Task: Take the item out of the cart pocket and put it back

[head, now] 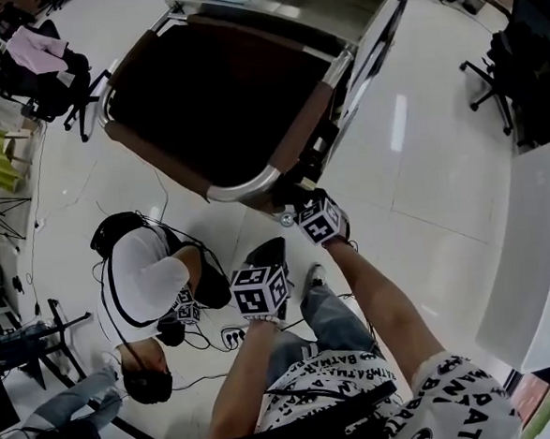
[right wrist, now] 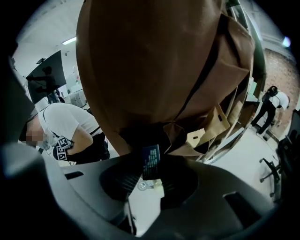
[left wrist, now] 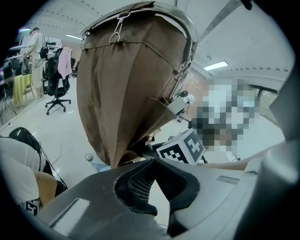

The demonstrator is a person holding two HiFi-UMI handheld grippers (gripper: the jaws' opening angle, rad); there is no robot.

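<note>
Low beside the cart [head: 244, 183], a small dark packet [right wrist: 151, 157] is pinched upright between the pads of the right gripper [right wrist: 151, 174]. Its top edge is level with the shadowed mouth under the brown bag [right wrist: 140, 70]; contact with the cloth cannot be told. The side pocket [left wrist: 151, 119] is seen slack along the bag's edge. The left gripper [left wrist: 152, 161] is held nearby, pads pressed together on nothing. Bare floor [head: 414, 185] is left open to the right, while a crouching person [head: 147, 274] is close on the left.
</note>
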